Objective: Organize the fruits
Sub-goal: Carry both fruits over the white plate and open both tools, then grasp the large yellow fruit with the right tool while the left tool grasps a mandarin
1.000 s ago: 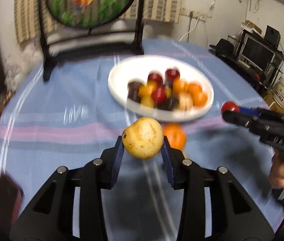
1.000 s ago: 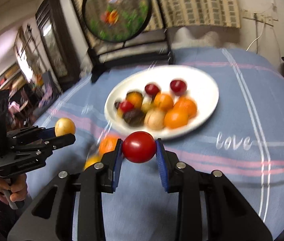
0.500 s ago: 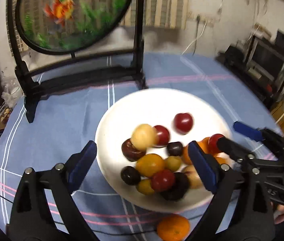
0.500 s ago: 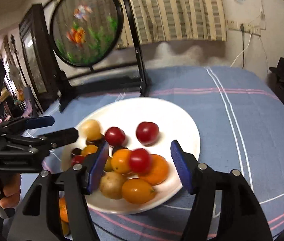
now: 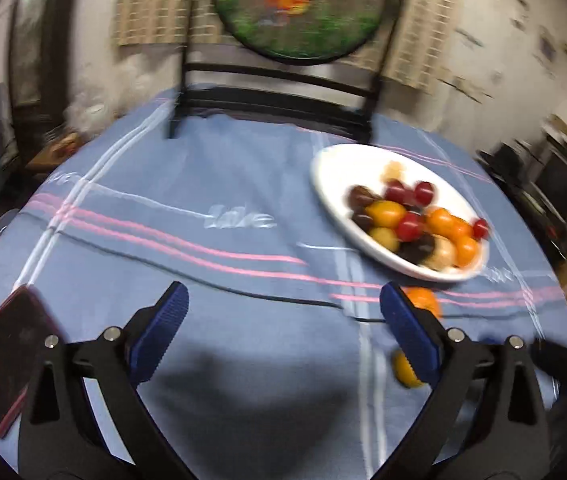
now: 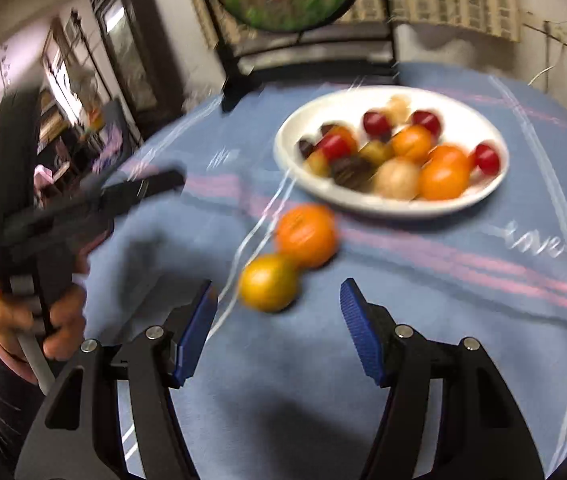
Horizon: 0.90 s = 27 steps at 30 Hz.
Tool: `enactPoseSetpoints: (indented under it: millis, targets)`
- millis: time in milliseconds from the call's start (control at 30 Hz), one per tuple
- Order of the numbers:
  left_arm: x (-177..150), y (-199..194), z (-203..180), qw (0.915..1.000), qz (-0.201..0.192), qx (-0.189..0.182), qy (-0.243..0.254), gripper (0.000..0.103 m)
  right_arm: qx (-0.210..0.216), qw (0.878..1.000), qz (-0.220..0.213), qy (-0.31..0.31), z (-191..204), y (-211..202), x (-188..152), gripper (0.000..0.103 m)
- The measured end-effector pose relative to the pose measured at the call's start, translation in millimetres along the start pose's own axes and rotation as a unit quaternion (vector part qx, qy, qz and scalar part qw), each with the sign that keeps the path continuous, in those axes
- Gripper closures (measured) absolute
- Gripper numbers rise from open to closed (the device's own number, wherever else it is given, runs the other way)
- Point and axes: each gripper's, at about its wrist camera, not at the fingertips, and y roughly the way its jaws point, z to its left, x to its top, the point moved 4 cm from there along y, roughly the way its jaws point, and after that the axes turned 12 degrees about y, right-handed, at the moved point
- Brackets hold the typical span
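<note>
A white plate holds several red, orange, yellow and dark fruits. Two fruits lie loose on the blue tablecloth in front of it: an orange and a yellow-orange fruit. My right gripper is open and empty, just short of the yellow-orange fruit. My left gripper is open and empty over bare cloth, left of the loose fruits; its right finger hides part of both. The left gripper also shows at the left of the right wrist view.
A dark red phone-like slab lies at the table's left front edge. A black stand with a round fish picture stands at the back of the table. Room furniture surrounds the round table.
Both grippers released their fruit onto the plate, then pulled back towards the front of the table. They now hang open and empty; the view is motion-blurred.
</note>
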Motion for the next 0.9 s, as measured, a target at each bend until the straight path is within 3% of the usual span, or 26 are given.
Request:
enactPoseSetpoints:
  millis: [67, 133, 467, 900]
  targets:
    - [2, -5, 8, 0.9989, -0.011, 0.044, 0.006, 0.005, -0.019, 1.0, -0.005, -0.015, 11, 7, -4, 0.038]
    - [2, -8, 10, 0.9982, -0.015, 0.058, 0.003, 0.005, -0.027, 1.0, -0.006, -0.011, 13, 10, -4, 0.038]
    - [3, -10, 9, 0.9992, -0.013, 0.038, -0.007, 0.005, -0.045, 0.999, 0.003, 0.024, 8, 31, -6, 0.04]
    - [3, -12, 10, 0.9993, -0.015, 0.032, -0.014, 0.005, -0.063, 0.998, 0.014, 0.016, 8, 48, -4, 0.061]
